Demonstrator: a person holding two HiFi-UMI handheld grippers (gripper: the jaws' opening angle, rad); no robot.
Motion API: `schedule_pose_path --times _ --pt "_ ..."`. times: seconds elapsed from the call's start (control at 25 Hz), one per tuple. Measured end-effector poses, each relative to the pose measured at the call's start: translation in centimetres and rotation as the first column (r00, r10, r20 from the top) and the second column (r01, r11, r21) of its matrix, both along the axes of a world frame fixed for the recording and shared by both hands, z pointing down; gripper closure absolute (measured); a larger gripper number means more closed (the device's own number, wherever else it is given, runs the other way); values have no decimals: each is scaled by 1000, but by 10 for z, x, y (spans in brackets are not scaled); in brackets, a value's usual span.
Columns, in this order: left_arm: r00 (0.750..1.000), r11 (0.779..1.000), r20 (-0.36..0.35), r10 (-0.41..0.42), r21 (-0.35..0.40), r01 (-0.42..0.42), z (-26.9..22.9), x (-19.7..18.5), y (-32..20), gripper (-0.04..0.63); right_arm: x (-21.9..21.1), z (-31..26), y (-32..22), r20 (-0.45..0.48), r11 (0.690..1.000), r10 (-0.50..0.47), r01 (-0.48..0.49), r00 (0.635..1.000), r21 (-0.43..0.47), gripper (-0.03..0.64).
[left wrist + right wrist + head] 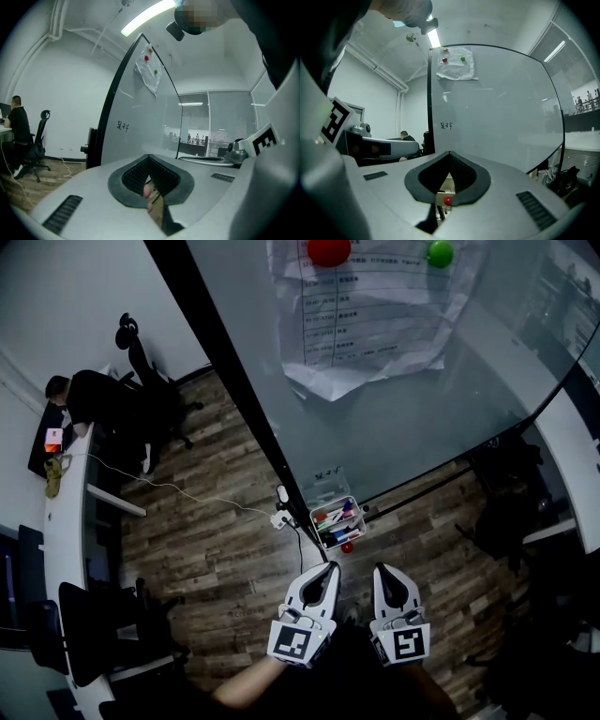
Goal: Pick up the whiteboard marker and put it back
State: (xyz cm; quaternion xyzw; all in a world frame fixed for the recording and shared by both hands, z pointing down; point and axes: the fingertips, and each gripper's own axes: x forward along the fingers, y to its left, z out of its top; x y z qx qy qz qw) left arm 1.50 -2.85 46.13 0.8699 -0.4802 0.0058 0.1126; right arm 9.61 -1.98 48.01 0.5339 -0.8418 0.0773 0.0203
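A small clear tray [322, 517] hangs at the foot of the whiteboard [403, 418] and holds several coloured markers [339, 518]. A small red round thing [347, 547] sits just below the tray; it also shows as the red round thing [447, 200] through the gap under the right jaws. My left gripper [330, 568] and right gripper [382, 570] sit side by side a little short of the tray, both pointing at it. Both are shut with nothing between the jaws, as the left gripper [149, 158] and right gripper [450, 154] show in their own views.
A paper sheet [375, 315] is pinned to the board by a red magnet [328, 251] and a green magnet [439, 253]. A person [94, 395] sits at a white desk [66, 521] on the left, with office chairs [150, 371] nearby. A cable [187, 491] crosses the wooden floor.
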Motion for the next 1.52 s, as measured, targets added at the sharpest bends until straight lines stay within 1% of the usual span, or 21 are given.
schedule_pose_path --times 0.16,0.24,0.4,0.52,0.72,0.88,1.08,1.32,1.4,1.48,1.52 --pt "1000 1000 -10 -2 -1 2 1 -2 -11 588 -2 3 -11 21 1000 17 -16 1000 -23 603" --pt "1000 1000 -4 3 8 -3 0 -2 -16 588 1 9 -13 7 999 20 -20 1000 -40 603" --pt "1000 1000 -21 9 -25 -9 9 0 -21 588 4 16 -20 4 998 32 -32 999 -58 603" --pt "1000 1000 -21 9 -19 -10 7 0 -26 588 5 18 -25 13 998 29 -28 1000 -56 603" --pt "1000 1000 -9 14 -19 -14 9 0 -35 588 5 24 -34 24 996 37 -34 999 -85 603" --pt "999 999 -34 14 -39 -16 16 2 -36 588 4 32 -42 22 993 29 -26 999 -111 601" --pt "999 999 -35 18 -41 -19 17 3 -43 588 3 41 -51 11 990 21 -19 1000 -137 601" --pt "999 999 -33 19 -43 -21 19 3 -51 588 2 45 -60 22 988 21 -18 1000 -152 600" --pt "999 999 -32 23 -42 -24 20 3 -54 588 2 47 -64 18 986 26 -22 1000 -163 586" --pt "999 999 -34 26 -46 -27 21 4 -55 588 1 50 -67 16 984 23 -20 1000 -177 544" --pt "999 998 -35 27 -48 -28 21 4 -56 588 0 51 -69 14 983 24 -21 1000 -185 538"
